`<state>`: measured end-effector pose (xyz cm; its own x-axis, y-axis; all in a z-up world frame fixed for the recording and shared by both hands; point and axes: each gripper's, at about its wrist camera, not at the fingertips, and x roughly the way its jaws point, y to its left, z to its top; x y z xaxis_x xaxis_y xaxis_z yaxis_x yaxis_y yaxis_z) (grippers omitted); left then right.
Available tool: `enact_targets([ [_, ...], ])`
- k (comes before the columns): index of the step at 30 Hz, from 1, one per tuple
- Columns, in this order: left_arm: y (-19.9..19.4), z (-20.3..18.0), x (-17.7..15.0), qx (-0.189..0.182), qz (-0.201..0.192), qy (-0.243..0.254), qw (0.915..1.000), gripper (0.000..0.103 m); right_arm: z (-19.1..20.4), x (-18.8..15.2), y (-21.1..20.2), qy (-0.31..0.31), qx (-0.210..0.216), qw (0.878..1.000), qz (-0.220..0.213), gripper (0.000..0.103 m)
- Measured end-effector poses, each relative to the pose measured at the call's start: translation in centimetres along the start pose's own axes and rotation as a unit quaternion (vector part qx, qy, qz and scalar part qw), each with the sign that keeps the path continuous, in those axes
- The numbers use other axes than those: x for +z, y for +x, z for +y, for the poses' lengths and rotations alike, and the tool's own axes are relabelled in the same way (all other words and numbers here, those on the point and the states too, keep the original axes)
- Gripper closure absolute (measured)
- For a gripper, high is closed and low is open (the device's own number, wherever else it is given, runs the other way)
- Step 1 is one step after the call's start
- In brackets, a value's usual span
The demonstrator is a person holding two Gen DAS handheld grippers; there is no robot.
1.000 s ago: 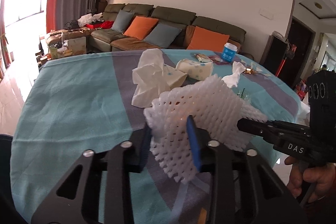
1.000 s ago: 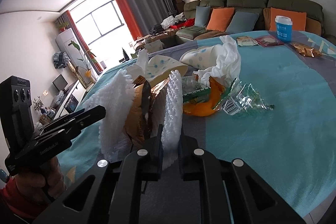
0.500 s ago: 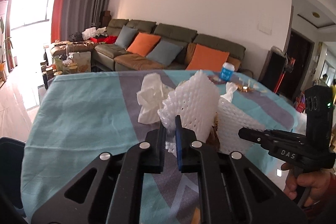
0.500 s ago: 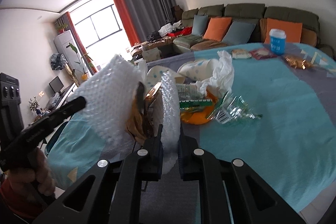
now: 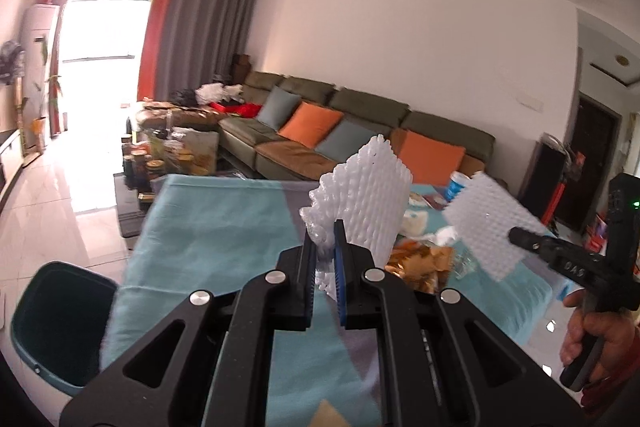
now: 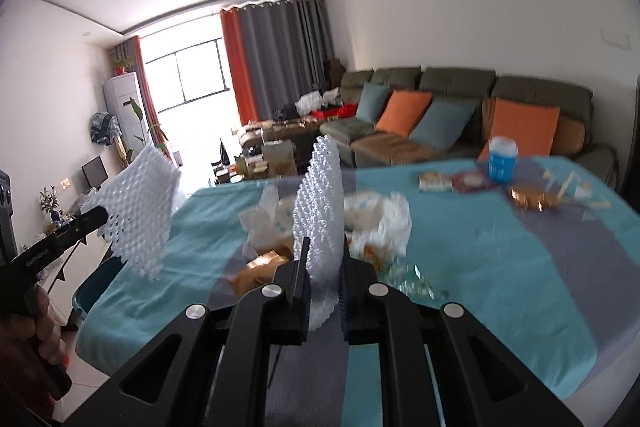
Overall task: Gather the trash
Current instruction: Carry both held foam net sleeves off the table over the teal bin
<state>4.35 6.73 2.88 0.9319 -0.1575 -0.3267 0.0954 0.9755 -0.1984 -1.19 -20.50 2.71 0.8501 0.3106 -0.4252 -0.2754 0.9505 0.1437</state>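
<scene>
While both grippers are up above the table, each one pinches a piece of white foam net. The left gripper (image 5: 325,259) has its fingers squeezed tight on the left white foam net sheet (image 5: 362,203), which stands tall with its long side going up and leaning a little to the right. The right gripper (image 6: 323,275) has its fingers close together on the right white foam net sheet (image 6: 322,211), which stands up straight, thin edge toward the camera.

Both sheets hang in the air over the near end of the table with the teal and grey cloth (image 5: 208,227). Under them lie a gold crinkly wrapper (image 5: 420,259) and white crumpled tissues (image 6: 380,219). Far to the right stands a blue and white cup (image 6: 502,163); its writing is too blurry to read. By the near left corner sits a dark green bin (image 5: 60,319). The right gripper's side shows "DAS".
</scene>
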Motion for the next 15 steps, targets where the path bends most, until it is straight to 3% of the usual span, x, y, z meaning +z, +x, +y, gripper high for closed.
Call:
enact_targets([
  [5, -2.4, 1.7, 0.6, 0.040, -0.019, -0.009, 0.9990, 0.094, 1.6, 2.0, 0.6, -0.027, 0.032, 0.999, -0.020, 0.093],
  [15, -8.5, 6.2, 1.3, 0.149, -0.052, -0.023, 0.9871, 0.094, 9.4, 4.4, 5.0, -0.094, 0.166, 0.981, -0.017, 0.093],
])
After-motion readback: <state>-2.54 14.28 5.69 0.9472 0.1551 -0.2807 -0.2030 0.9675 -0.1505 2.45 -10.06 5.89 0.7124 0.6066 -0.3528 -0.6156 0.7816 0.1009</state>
